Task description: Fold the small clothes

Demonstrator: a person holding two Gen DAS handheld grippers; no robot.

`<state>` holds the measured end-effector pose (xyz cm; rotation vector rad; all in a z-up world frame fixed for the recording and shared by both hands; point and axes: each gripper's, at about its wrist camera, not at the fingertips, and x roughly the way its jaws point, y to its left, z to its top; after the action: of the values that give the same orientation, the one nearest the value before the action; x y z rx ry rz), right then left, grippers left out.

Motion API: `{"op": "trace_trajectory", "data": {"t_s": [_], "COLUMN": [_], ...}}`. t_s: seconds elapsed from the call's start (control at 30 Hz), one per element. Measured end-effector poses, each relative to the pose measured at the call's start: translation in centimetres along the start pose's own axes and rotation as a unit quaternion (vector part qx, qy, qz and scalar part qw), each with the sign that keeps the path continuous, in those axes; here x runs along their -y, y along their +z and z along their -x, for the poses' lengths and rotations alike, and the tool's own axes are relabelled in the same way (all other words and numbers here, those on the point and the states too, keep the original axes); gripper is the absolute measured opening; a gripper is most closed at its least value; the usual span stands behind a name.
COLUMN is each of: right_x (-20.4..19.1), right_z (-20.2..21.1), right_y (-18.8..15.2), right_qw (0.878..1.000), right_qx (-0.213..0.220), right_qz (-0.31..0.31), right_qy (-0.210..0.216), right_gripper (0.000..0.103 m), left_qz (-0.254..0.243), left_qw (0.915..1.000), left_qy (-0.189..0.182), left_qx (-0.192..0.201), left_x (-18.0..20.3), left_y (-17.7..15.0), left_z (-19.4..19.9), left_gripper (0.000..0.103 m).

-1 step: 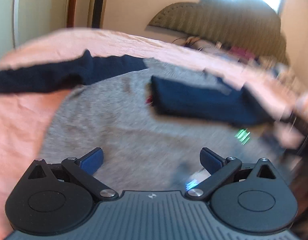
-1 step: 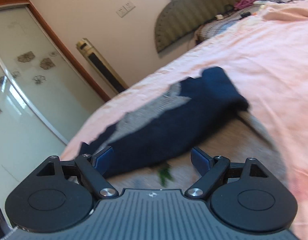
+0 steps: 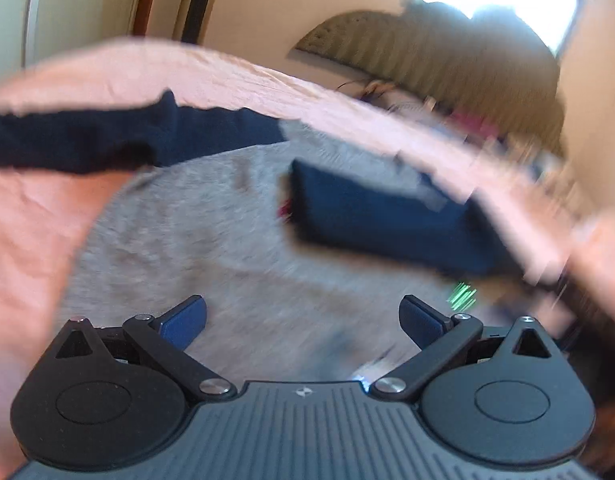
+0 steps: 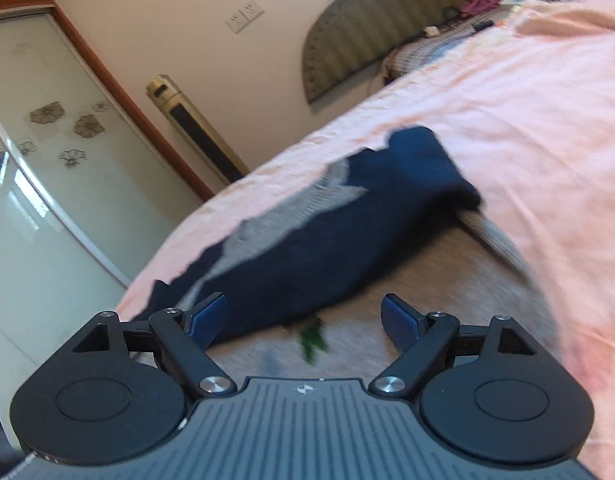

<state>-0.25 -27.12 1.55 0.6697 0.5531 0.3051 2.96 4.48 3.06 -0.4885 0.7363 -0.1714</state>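
Grey-and-navy top (image 3: pixel 195 240) (flat) on pink bed (image 4: pixel 527 120)

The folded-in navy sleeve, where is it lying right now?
In the left wrist view, the navy sleeve lies across the grey shirt body, right of centre, on the pink bedsheet.

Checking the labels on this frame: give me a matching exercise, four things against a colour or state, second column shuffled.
Things:
1. folded-in sleeve
2. shirt body
3. bedsheet
4. right gripper

Colour or state:
A. pink, spread under the garment
B. jaws opening, nothing between the pads
C. grey, lying flat
D. dark navy, laid across the grey cloth

Pairs: 1-D, 2-C, 3-A, 4-B
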Motion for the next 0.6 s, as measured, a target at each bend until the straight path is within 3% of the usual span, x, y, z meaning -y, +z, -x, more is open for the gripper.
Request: {"op": "trace_trajectory", "data": {"t_s": [0.07, 0.1, 0.2, 0.3, 0.33, 0.37, 0.4, 0.43, 0.5, 0.53, 0.6], "right_x": [0.0, 0.0, -0.4, 0.0, 0.2, 0.3, 0.3, 0.3, 0.3, 0.3, 0.3], "right_z": [0.3, 0.0, -0.2, 0.0, 0.0, 0.1, 0.1, 0.1, 0.1, 0.1, 0.1], "right_y": [0.0, -0.2, -0.4, -0.1, 0.0, 0.1, 0.1, 0.1, 0.1, 0.1, 0.1], "right_qw": [1.000, 1.000, 1.000, 0.999, 0.999, 0.999, 0.999, 0.999, 0.999, 0.999, 0.999], "right_qx": [0.010, 0.006, -0.001, 0.001, 0.003, 0.004, 0.005, 0.004, 0.003, 0.003, 0.003], "right_qz": [-0.003, 0.001, 0.018, 0.003, -0.002, -0.005, -0.005, -0.004, -0.002, -0.002, -0.002], "right_qy": [0.013, 0.013, 0.018, 0.034, 0.039, 0.042, 0.043, 0.043, 0.043, 0.044, 0.045], "right_gripper": [0.089, 0.092, 0.097, 0.098, 0.099, 0.099, 0.099, 0.099, 0.099, 0.099, 0.100], "left_qz": [0.072, 0.085, 0.074, 0.005, -0.022, -0.048, -0.074, -0.086, -0.090, -0.101, -0.122], "left_qw": [0.9971, 0.9960, 0.9962, 0.9984, 0.9975, 0.9947, 0.9888, 0.9864, 0.9853, 0.9841, 0.9812], "left_qy": [-0.024, -0.024, 0.010, 0.043, 0.059, 0.086, 0.128, 0.139, 0.144, 0.146, 0.142], "left_qx": [-0.007, -0.011, -0.045, -0.036, -0.032, -0.029, -0.022, -0.019, -0.014, 0.003, 0.048], "left_x": [-0.7, -0.8, -0.1, 2.1, 2.9, 3.7, 4.4, 4.7, 5.2, 5.5, 6.0], "left_y": [2.1, 3.1, 4.8, 5.1, 5.1, 5.0, 4.9, 5.0, 5.6, 6.0, 6.8], "left_z": [-1.4, -2.6, -7.0, -9.1, -9.6, -10.1, -10.4, -10.6, -10.0, -9.1, -7.4], "left_gripper": [0.103, 0.103, 0.102, 0.097, 0.069, 0.030, 0.019, 0.015, 0.011, 0.004, 0.004]}}
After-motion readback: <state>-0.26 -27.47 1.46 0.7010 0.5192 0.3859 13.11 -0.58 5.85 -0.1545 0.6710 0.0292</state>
